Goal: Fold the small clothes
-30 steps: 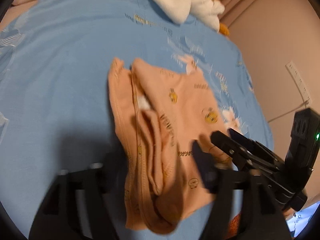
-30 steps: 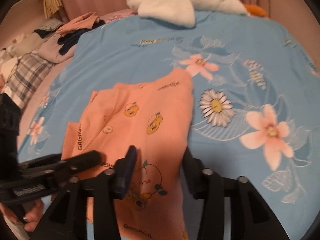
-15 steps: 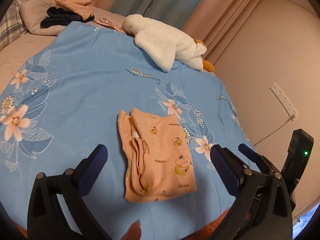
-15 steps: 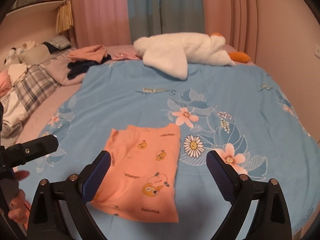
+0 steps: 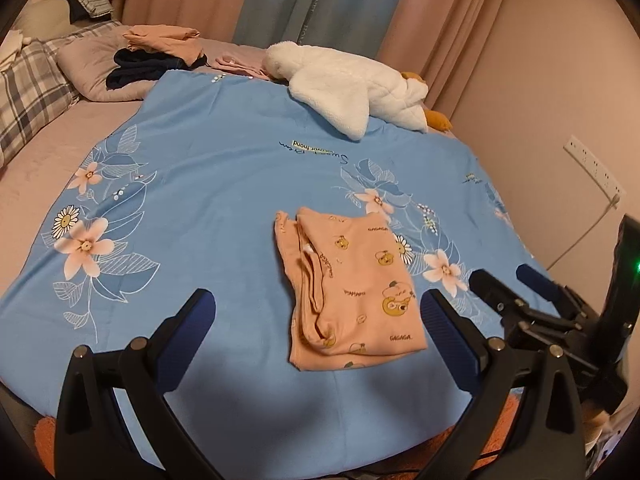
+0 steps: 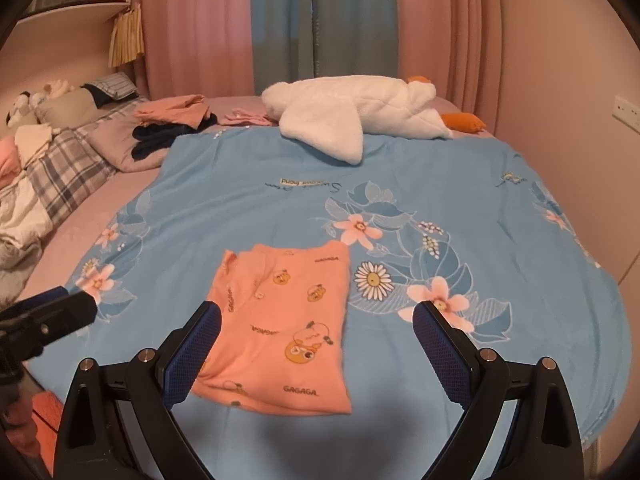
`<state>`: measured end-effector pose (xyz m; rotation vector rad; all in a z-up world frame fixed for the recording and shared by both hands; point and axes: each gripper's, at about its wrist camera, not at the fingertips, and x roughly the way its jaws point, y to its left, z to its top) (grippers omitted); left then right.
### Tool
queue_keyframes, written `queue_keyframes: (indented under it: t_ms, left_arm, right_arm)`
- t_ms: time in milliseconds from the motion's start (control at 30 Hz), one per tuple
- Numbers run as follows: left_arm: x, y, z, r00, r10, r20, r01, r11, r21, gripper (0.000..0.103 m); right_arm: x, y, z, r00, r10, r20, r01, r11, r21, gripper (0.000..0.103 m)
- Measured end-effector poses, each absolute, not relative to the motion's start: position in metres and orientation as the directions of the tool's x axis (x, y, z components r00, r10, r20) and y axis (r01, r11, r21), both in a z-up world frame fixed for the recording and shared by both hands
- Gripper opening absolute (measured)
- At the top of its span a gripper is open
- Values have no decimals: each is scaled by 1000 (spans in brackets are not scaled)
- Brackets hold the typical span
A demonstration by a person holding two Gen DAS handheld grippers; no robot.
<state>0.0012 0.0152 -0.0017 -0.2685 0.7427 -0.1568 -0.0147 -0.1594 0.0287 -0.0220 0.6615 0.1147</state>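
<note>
1. The folded peach garment point(image 5: 352, 292) point(image 6: 282, 328) lies flat on the blue floral blanket point(image 5: 224, 184) point(image 6: 460, 200), near its front edge.
2. The left gripper point(image 5: 316, 332) hangs above it, spread wide, holding nothing.
3. The right gripper point(image 6: 316, 344) is likewise spread wide and empty.

A home bedroom: a bed point(image 6: 100, 216) spread with a light-blue flowered cotton blanket point(image 6: 460, 184), with plaid and mauve pillows point(image 6: 76, 160) at its head. Floor-length pink and blue curtains point(image 6: 280, 24) hang behind it. A white plush goose toy point(image 6: 352, 112) lies on the blanket, and loose folded clothes point(image 6: 172, 114) are heaped on the pillows.
</note>
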Motion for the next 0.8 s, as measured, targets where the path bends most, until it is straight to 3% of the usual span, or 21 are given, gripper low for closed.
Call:
queue_keyframes:
  t_ms: [800]
  left_arm:
    - [-12,-2,-7,718,-241,-654,96,964,-250,102]
  right_arm:
    - [-25,-162,29,783,81,-617,-93,996,13,96]
